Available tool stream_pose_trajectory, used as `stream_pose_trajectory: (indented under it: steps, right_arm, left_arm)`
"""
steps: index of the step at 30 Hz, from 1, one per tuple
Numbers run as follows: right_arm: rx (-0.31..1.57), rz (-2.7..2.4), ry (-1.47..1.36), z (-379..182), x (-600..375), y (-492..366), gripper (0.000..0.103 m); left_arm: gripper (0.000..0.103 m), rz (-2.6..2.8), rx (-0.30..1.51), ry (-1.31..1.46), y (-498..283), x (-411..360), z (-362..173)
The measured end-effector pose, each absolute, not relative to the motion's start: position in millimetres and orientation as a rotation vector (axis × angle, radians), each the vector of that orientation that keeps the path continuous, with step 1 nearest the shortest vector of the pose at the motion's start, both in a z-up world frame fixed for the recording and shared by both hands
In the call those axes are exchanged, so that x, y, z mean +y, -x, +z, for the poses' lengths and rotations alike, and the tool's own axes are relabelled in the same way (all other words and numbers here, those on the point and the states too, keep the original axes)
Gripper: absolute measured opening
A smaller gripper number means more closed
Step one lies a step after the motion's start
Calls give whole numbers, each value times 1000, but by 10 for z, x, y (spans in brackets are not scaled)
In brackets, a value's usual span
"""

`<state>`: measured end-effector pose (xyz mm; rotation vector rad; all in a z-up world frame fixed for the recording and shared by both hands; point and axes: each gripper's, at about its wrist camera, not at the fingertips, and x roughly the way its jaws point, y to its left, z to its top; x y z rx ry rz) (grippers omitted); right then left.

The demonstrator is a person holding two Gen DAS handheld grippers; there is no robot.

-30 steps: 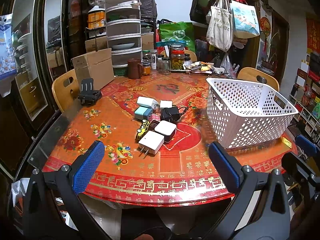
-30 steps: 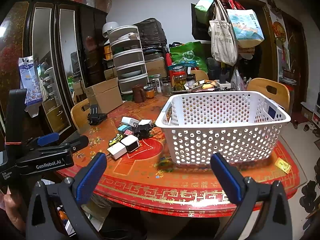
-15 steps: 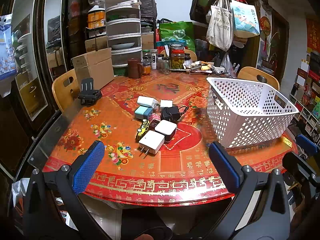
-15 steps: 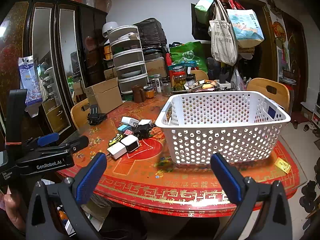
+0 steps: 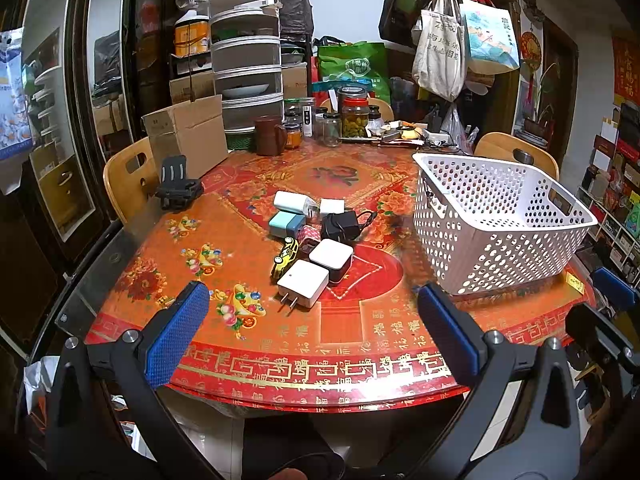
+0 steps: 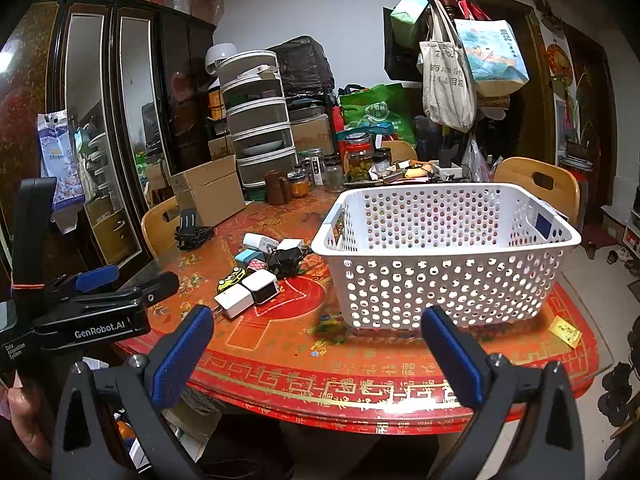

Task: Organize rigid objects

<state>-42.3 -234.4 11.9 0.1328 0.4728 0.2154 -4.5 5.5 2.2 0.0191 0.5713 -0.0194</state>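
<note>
**Chargers and small rigid items: clustered mid-tabletop, none held**

Chargers [image 5: 316, 240]: I count a loose cluster on the red patterned tabletop [image 5: 240, 352], left of the white perforated basket [image 5: 496, 236] and apart from it.
- Nearest white plug adapter [image 5: 303, 289]: lies flat, its two prongs pointing toward me and slightly left.
- Second white cube [image 5: 331, 259]: touching it on the far side.
- Yellow toy car [image 5: 285, 256]: long axis running near-to-far, just left of the cubes.
- Black adapter [image 5: 340, 226]: its cord trails right toward the basket.
- Basket: upright, open top; I see nothing inside it.

Left gripper [image 5: 312, 336]: spread wide, holding nothing, hanging over the near tabletop edge.
Right gripper [image 6: 316, 352]: likewise wide open and empty, facing the basket's near wall.

Against the frames a second ago, I find every item and both grippers essentially where they were.
</note>
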Motion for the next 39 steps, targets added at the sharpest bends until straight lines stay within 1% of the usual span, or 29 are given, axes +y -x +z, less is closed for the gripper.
stream_pose_trajectory:
  steps: [12, 17, 21, 25, 27, 31, 32, 33, 34, 36, 37, 39]
  right_arm:
    - [475, 214, -133, 118, -2339, 428, 103]
    - [451, 159, -125, 135, -2442, 433, 103]
    - [437, -55, -91, 225, -3091, 178, 103]
    - [551, -259, -161, 179, -3974, -304, 103]
    - [616, -259, -233, 91, -4349, -527, 92]
    - [676, -238, -255, 20, -4634, -820, 84]
    - [685, -236, -255, 2, -4683, -892, 77]
    - [689, -238, -257, -6, -4712, -943, 66]
    - [697, -239, -261, -21, -4754, -1015, 61]
    - [717, -235, -264, -68, -4779, -1111, 35]
    - [730, -233, -267, -106, -4810, -1167, 30]
    - [748, -221, -270, -179, -4811, -1268, 29]
  left_arm:
    - [103, -22, 569, -18, 46, 59, 20]
    - [103, 12, 557, -75, -101, 39, -85]
    - [103, 0, 632, -50, -469, 197, -306]
    - [103, 68, 757, -92, -874, 318, -597]
    - [103, 28, 814, -81, -1003, 365, -710]
    - [103, -18, 826, -47, -1100, 390, -791]
    - [103, -21, 831, -55, -1138, 382, -816]
    - [103, -18, 840, -69, -1177, 374, -847]
    - [103, -16, 850, -80, -1205, 362, -871]
    - [103, -21, 875, -89, -1271, 346, -957]
    - [103, -30, 886, -84, -1299, 349, -995]
    - [103, -51, 894, -68, -1332, 364, -1041]
